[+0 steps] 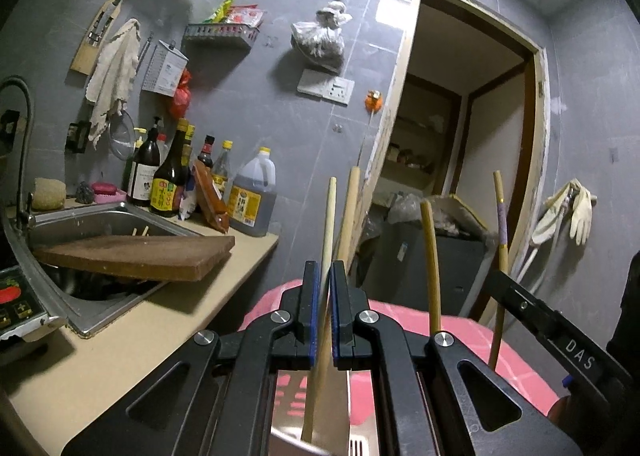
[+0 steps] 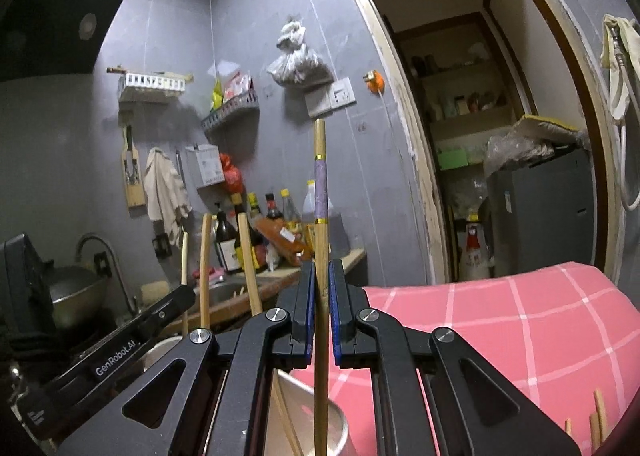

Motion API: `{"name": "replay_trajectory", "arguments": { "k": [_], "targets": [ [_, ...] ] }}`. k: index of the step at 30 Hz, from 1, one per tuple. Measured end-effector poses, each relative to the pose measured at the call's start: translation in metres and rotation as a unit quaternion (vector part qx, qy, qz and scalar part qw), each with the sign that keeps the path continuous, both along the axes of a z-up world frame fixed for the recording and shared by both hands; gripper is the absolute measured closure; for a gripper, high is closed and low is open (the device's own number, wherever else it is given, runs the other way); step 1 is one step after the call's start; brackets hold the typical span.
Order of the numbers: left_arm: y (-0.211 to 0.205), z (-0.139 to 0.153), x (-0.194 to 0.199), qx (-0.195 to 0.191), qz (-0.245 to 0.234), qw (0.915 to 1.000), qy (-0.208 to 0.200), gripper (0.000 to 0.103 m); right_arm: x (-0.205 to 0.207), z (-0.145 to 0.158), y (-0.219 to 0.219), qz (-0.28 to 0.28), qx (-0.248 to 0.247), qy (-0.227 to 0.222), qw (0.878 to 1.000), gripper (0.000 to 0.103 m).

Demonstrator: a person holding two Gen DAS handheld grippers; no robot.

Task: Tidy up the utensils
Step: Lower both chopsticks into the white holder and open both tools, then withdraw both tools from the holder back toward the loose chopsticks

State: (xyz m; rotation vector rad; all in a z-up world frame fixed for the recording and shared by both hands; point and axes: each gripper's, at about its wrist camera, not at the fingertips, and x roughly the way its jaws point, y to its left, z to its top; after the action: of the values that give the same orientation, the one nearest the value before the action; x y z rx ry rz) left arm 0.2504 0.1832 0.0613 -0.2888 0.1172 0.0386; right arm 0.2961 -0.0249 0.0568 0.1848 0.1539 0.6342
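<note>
My left gripper [image 1: 324, 296] is shut on a plain pale wooden chopstick [image 1: 328, 223] that stands upright, its lower end down in a metal utensil holder [image 1: 288, 416]. Two more plain chopsticks [image 1: 431, 256] stand in the holder beside it. My right gripper [image 2: 320, 296] is shut on a chopstick with a purple band and gold rings [image 2: 321, 191], also upright, its lower end in the same metal holder [image 2: 332, 428]. That banded chopstick [image 1: 501, 223] and the right gripper's arm show at the right of the left wrist view. Both point upward.
A pink checked cloth [image 2: 500, 328] lies under the holder. At left are a steel sink [image 1: 100, 215] with a wooden cutting board [image 1: 136, 256] across it, sauce bottles [image 1: 168, 183] and the counter [image 1: 132, 336]. An open doorway [image 1: 460, 135] is ahead.
</note>
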Motion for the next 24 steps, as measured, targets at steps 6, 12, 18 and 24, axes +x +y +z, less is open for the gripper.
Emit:
{"name": "replay_trajectory", "arguments": {
  "k": [6, 12, 18, 24],
  "targets": [
    [-0.004, -0.006, -0.002, -0.004, -0.019, 0.9994, 0.028, 0.099, -0.004, 0.000, -0.002, 0.007, -0.019, 0.024, 0.999, 0.097],
    [-0.006, -0.008, -0.004, -0.006, -0.030, 0.9984, 0.048, 0.098, -0.006, -0.002, -0.004, 0.011, -0.033, 0.039, 0.999, 0.097],
    [-0.007, -0.003, -0.012, -0.012, -0.033, 0.9982, 0.049, 0.080, -0.011, 0.003, -0.010, 0.006, -0.034, 0.034, 0.999, 0.079],
    [-0.012, 0.010, -0.026, -0.008, -0.025, 0.9990, 0.037, 0.064, -0.022, 0.012, -0.022, -0.007, -0.031, 0.017, 0.999, 0.065]
  ]
}}
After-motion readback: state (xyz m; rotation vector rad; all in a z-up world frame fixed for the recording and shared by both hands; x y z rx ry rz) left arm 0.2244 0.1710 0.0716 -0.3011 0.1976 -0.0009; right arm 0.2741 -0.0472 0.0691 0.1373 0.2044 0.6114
